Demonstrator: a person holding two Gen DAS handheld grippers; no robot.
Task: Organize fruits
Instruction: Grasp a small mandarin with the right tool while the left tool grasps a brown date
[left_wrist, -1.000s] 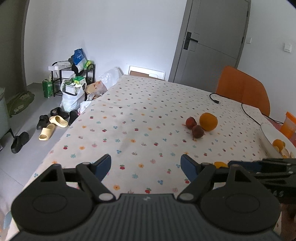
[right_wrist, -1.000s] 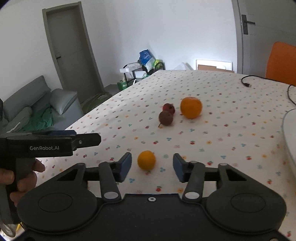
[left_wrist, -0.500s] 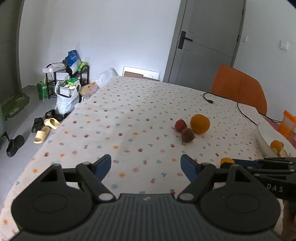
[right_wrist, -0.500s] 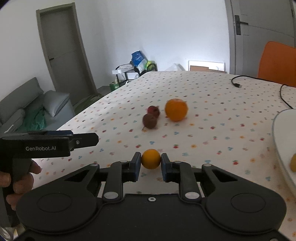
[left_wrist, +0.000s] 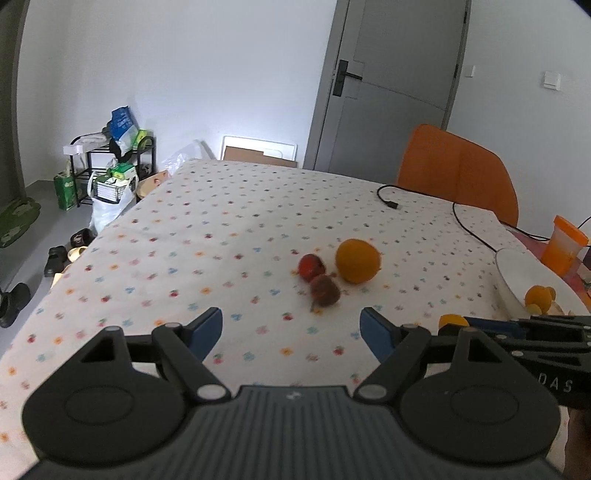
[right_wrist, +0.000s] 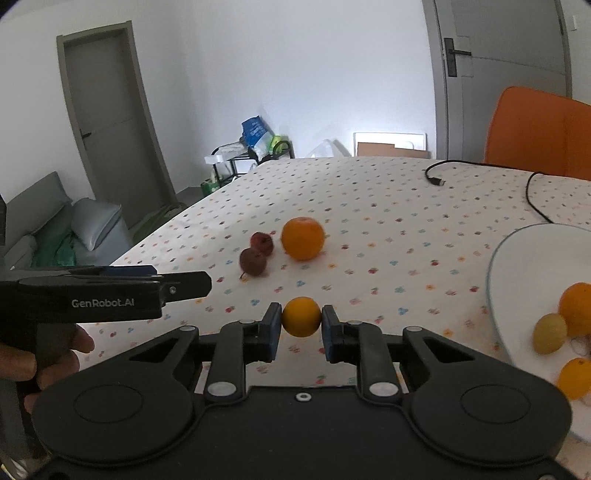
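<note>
The right gripper (right_wrist: 301, 325) clenches a small orange (right_wrist: 301, 316) between its blue pads, above the flowered tablecloth (right_wrist: 388, 221). The left gripper (left_wrist: 291, 328) hangs with jaws spread wide (nothing between them). A large orange (right_wrist: 303, 238) and two dark red fruits (right_wrist: 257, 253) lie beyond, left of the white plate (right_wrist: 517, 258).

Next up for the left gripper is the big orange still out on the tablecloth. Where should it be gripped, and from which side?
Grip the big orange across its widest middle, fingers left and right. Come from above or from its open right side: the red fruit and the darker fruit crowd its left. Being round, it would probably slip if pinched off-centre. The left gripper is open.
</note>
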